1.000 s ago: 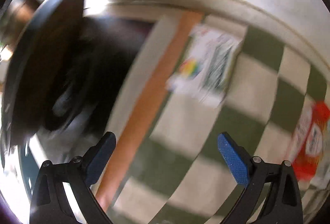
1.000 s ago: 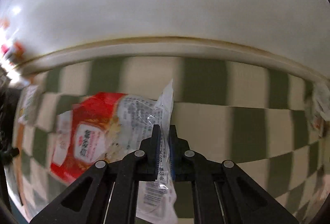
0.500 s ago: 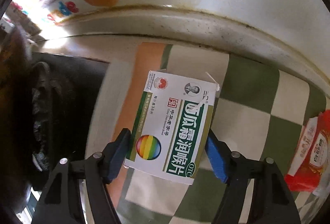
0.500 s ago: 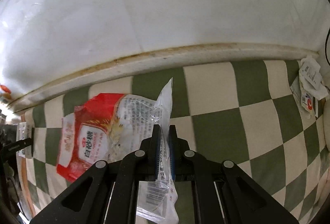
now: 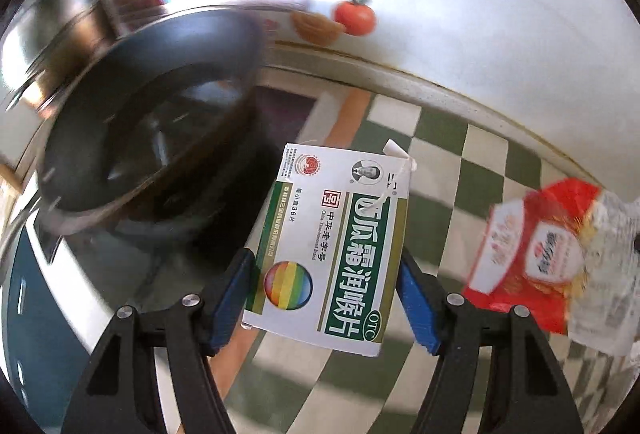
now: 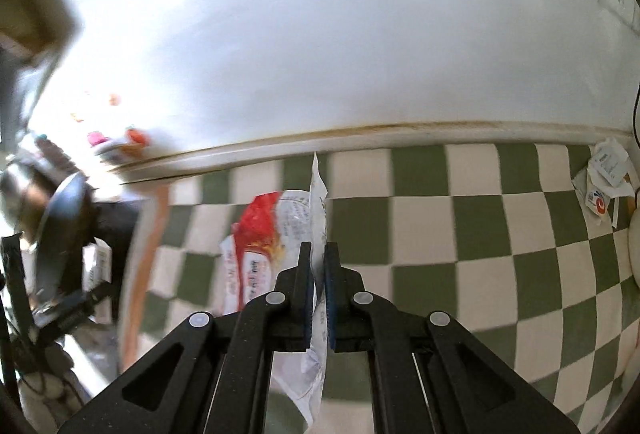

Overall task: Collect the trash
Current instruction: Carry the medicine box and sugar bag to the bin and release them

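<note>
My left gripper (image 5: 326, 290) is shut on a white and green medicine box (image 5: 340, 246) with a rainbow circle, held above the checked cloth. My right gripper (image 6: 318, 266) is shut on the clear edge of a red and white snack bag (image 6: 260, 234), which hangs up off the cloth. The same bag shows at the right of the left wrist view (image 5: 540, 258). The left gripper with the box shows small at the left edge of the right wrist view (image 6: 80, 294).
A black pan (image 5: 152, 122) sits on a stove at the left, close to the box. A green and white checked cloth (image 6: 480, 254) covers the counter. Crumpled paper scraps (image 6: 604, 178) lie at the far right by the wall (image 6: 360, 34).
The left gripper closed on the medicine box and lifted it toward the pan side. The right gripper raised the snack bag off the cloth.
</note>
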`<state>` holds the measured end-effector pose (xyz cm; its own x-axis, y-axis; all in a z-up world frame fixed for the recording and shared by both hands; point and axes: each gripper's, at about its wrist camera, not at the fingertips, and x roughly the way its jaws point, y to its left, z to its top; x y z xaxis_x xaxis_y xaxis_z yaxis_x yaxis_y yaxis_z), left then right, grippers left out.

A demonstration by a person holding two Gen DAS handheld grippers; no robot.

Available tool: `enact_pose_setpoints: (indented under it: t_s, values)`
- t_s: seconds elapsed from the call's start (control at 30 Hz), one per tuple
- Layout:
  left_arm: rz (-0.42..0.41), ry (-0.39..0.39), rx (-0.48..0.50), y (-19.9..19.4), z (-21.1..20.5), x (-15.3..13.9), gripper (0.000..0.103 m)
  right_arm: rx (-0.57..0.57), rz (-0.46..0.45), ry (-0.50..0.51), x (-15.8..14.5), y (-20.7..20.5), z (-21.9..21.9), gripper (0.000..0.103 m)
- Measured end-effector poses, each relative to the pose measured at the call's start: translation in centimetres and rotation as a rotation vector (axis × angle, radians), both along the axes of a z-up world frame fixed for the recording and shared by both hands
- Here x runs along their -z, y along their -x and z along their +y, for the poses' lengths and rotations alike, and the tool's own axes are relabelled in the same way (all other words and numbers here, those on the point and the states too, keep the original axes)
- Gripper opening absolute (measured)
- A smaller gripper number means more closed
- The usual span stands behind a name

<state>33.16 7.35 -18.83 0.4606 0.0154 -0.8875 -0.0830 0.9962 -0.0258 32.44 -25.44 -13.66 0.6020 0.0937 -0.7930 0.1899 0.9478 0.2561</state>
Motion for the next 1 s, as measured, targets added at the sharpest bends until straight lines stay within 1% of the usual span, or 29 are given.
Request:
enact_pose_setpoints:
  t_s: [0.03,0.1,0.13,0.17,0.2,0.27,0.37,0.43,0.47,0.57,0.63,0.7,0.73,0.8,0.87,0.9,0.93,1.0]
  values:
    - [-0.009,0.009,-0.016,1.2,1.2,-0.6,0.067,-0.029,-0.016,-0.008,-1.0,1.0,1.8,0.005]
    - [-0.023,0.018,-0.056,5.3,4.0,-1.7,0.067,-0.09,-0.047,-0.016,-2.7,3.0,5.3,0.005]
    - [-0.027,0.023,-0.073,6.6,5.0,-1.9,0.067,-0.117,-0.057,-0.019,-3.4,4.0,6.8,0.005]
    - [-0.027,0.029,-0.105,9.1,6.8,-2.3,0.067,-0.145,-0.066,-0.022,-4.0,5.1,8.4,0.005]
    - [-0.026,0.034,-0.122,10.2,8.3,-1.9,0.067,-0.188,-0.076,-0.022,-4.7,6.6,10.8,0.005]
    - [-0.028,0.037,-0.175,14.0,11.2,-1.9,0.067,-0.259,-0.082,-0.02,-5.1,9.1,14.9,0.005]
    - [-0.017,0.019,-0.265,20.2,15.8,-0.9,0.067,-0.38,-0.065,-0.005,-4.3,12.5,21.9,0.005]
    - [0.007,0.004,-0.336,24.7,18.9,0.4,0.067,-0.482,-0.02,0.002,-2.2,14.9,27.6,0.005]
    - [0.029,-0.01,-0.384,27.0,20.8,1.6,0.067,-0.516,-0.003,0.007,-1.2,15.6,29.5,0.005]
    - [0.122,-0.005,-0.531,33.2,26.3,6.0,0.067,-0.647,0.076,0.046,3.7,18.4,37.3,0.005]
    - [0.187,0.016,-0.63,37.3,29.5,9.5,0.067,-0.717,0.141,0.076,8.4,19.9,42.4,0.005]
    - [0.257,0.036,-0.722,41.0,32.5,13.9,0.067,-0.775,0.189,0.115,13.0,21.3,46.8,0.005]
    - [0.301,0.057,-0.771,42.9,34.1,17.0,0.067,-0.811,0.218,0.144,15.7,22.0,49.2,0.005]
    - [0.358,0.09,-0.834,45.3,36.1,21.9,0.067,-0.868,0.262,0.194,21.0,23.3,53.3,0.005]
    - [0.417,0.131,-0.892,47.4,37.9,28.0,0.067,-0.924,0.295,0.254,27.2,24.8,57.4,0.005]
    - [0.446,0.171,-0.919,48.3,38.8,31.7,0.067,-0.939,0.313,0.27,29.7,25.4,58.8,0.005]
    - [0.461,0.195,-0.933,48.5,39.3,33.9,0.067,-0.958,0.332,0.297,33.3,26.0,60.6,0.005]
    - [0.498,0.252,-0.966,49.3,40.4,40.4,0.067,-0.988,0.351,0.334,38.8,27.0,63.2,0.005]
